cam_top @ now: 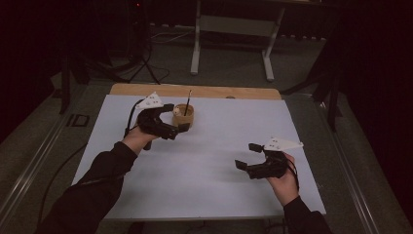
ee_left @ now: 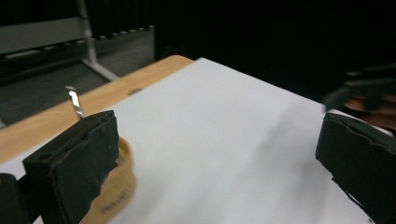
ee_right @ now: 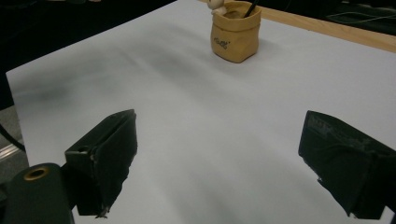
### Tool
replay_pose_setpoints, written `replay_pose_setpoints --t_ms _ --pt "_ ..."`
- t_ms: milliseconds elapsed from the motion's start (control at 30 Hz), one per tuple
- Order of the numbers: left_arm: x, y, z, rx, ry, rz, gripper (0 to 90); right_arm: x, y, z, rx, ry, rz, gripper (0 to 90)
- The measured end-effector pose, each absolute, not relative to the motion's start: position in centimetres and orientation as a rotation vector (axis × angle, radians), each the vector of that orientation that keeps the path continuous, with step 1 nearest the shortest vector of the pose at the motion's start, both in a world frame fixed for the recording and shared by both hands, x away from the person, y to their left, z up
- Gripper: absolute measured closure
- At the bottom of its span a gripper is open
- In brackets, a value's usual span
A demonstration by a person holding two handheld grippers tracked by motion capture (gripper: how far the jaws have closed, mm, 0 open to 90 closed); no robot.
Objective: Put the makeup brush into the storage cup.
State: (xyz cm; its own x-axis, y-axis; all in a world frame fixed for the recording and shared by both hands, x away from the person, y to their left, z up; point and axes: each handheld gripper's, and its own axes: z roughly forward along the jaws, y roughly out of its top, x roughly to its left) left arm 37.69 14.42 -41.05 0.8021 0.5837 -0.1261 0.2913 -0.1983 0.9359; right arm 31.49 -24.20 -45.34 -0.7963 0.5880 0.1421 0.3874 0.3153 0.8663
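A small tan pot (cam_top: 187,118) stands at the back middle of the white table sheet (cam_top: 209,141), with a thin dark stick (cam_top: 187,101) rising from it and a pale round piece (cam_top: 176,111) at its rim. My left gripper (cam_top: 174,119) is open right beside the pot's left side. In the left gripper view the pot (ee_left: 119,189) lies just outside the left jaw, with the stick (ee_left: 73,101) above it, and nothing sits between the jaws. My right gripper (cam_top: 247,156) is open and holds nothing at the front right. In the right gripper view the pot (ee_right: 235,30) stands far ahead.
A wooden strip (cam_top: 195,90) borders the sheet's far edge. Beyond it a grey metal frame (cam_top: 234,29) stands on the floor with cables around. Rails run along both sides of the table. The other hand's gripper (ee_left: 369,88) shows far right in the left gripper view.
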Motion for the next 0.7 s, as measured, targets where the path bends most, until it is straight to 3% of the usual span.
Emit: replay_pose_setpoints --t_ms 333,700 --pt "35.1 15.1 -42.2 1.804 0.555 0.242 0.0 31.6 -25.1 -45.5 0.784 2.391 1.563 11.5" --pt "33.0 17.0 -44.1 1.806 0.535 0.250 0.0 31.3 -25.8 -46.5 0.693 2.427 1.568 11.4"
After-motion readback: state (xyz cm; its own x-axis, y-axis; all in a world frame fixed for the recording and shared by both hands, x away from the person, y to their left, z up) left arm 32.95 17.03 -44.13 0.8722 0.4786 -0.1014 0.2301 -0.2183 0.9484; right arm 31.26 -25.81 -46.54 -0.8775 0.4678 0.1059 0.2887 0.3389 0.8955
